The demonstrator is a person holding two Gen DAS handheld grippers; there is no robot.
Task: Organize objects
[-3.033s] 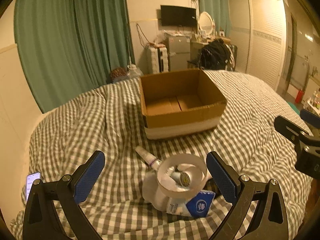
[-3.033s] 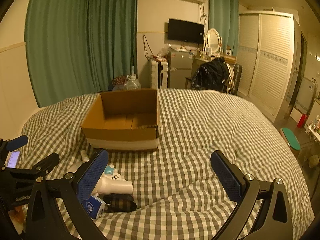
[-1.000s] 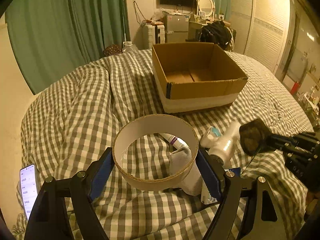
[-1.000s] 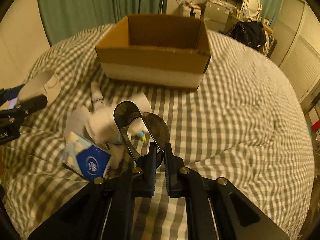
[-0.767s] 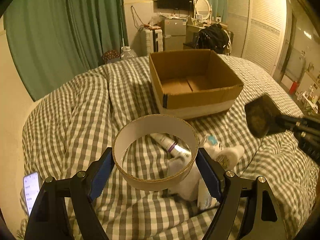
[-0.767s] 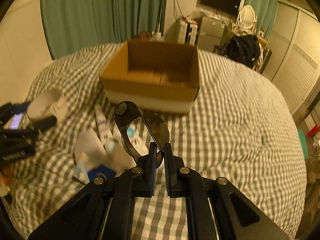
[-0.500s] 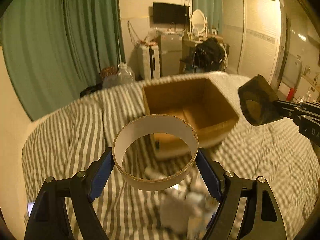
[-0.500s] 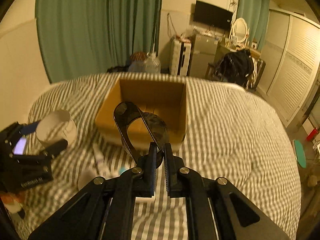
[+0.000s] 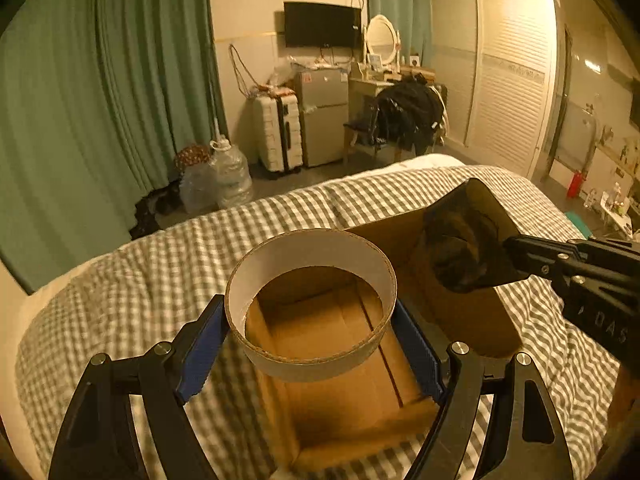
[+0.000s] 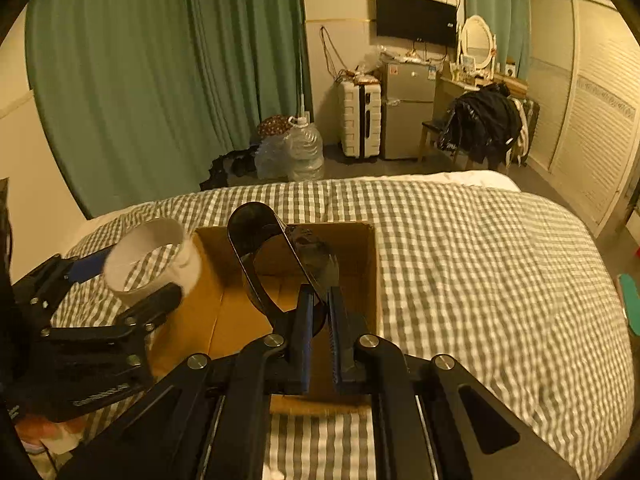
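My left gripper [image 9: 310, 334] is shut on a white tape ring [image 9: 311, 276] and holds it above the open cardboard box [image 9: 344, 400] on the checked bed. The ring also shows in the right wrist view [image 10: 154, 256]. My right gripper [image 10: 318, 320] is shut on a pair of black sunglasses [image 10: 280, 264] and holds them over the box [image 10: 370, 264]. In the left wrist view the sunglasses [image 9: 460, 248] hang over the box's right side. The box floor looks bare.
The checked bedcover [image 10: 480, 264] spreads around the box. Beyond the bed are green curtains [image 9: 120, 100], water bottles [image 10: 304, 152], a white suitcase [image 10: 360, 120], a small fridge [image 10: 408, 108] and a chair with dark clothes [image 10: 484, 124].
Both grippers have moved forward from above the pile of items to above the box, carrying the tape ring and the sunglasses. The pile has dropped out of view.
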